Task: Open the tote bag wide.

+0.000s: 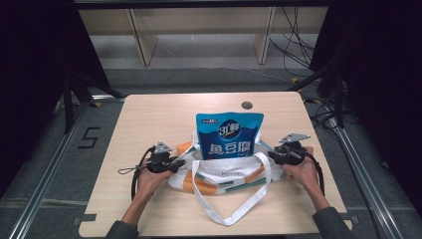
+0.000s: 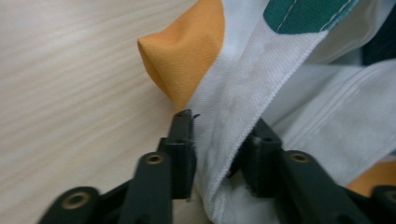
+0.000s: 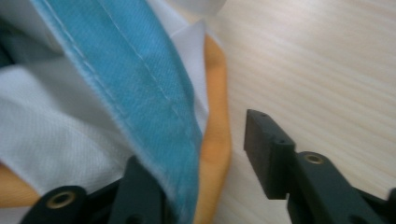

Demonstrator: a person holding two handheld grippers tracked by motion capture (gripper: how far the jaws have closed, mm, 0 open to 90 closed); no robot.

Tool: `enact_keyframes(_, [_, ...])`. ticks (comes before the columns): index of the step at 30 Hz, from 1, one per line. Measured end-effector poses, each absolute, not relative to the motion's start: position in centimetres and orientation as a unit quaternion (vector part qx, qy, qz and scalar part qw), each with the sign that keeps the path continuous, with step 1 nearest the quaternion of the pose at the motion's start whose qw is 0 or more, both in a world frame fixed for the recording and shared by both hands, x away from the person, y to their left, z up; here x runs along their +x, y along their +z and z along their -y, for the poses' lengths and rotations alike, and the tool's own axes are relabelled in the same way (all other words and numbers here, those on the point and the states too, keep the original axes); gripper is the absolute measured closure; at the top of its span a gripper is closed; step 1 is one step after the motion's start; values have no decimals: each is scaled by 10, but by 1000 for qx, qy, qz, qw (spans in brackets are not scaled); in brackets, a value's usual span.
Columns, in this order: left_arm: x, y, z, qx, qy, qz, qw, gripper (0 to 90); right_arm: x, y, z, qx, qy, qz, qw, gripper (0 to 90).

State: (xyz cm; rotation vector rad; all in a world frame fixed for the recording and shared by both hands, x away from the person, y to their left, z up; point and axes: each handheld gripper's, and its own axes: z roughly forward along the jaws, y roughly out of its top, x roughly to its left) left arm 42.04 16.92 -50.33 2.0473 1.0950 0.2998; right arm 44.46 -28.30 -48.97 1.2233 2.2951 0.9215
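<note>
A: High view. Where does the tote bag [image 1: 224, 174] lie?

B: Mid-desk [image 1: 149, 114], blue pouch [image 1: 229, 135] upright in it. Long axis runs claw to claw: left claw [image 1: 175, 164] at its left end, right claw [image 1: 271, 155] at its right.

A: Left gripper view?

B: Jaws part open; the white hem [image 2: 243, 116] passes between them, unclamped.

A: Right gripper view?

B: Jaws apart. The blue strap [image 3: 140, 93] drapes over one jaw; the other stands clear above bare desk.
</note>
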Motion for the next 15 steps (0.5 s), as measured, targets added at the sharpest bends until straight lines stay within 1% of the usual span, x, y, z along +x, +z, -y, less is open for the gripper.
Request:
enact_keyframes(1, [419, -502, -170, 803, 124, -432, 393, 617, 444, -485, 288, 427, 343, -812, 199, 573])
enact_keyframes(2, [418, -499, -171, 798, 126, -436, 396, 595, 442, -478, 291, 434, 353, -805, 199, 546])
enact_keyframes(3, [419, -496, -174, 804, 128, -430, 391, 559, 438, -470, 295, 439, 369, -794, 204, 527])
enact_keyframes(5, [420, -490, -176, 795, 134, -440, 395, 477, 429, -454, 299, 446, 392, -779, 200, 489])
enact_keyframes(7, [418, -481, -177, 784, 134, -441, 416, 466, 419, -436, 302, 437, 421, -770, 198, 482])
enact_keyframes(8, [418, -476, -177, 788, 137, -432, 417, 456, 414, -427, 301, 427, 444, -764, 193, 479])
enact_keyframes(10, [417, -469, -176, 787, 147, -428, 420, 428, 407, -415, 296, 404, 466, -761, 202, 476])
enact_keyframes(11, [416, -465, -174, 787, 156, -424, 420, 417, 404, -410, 294, 394, 469, -764, 200, 474])
enact_keyframes(13, [416, -460, -171, 793, 157, -411, 421, 416, 398, -402, 286, 370, 491, -767, 184, 465])
enact_keyframes(15, [417, -457, -166, 793, 156, -408, 426, 416, 392, -402, 270, 344, 495, -783, 151, 462])
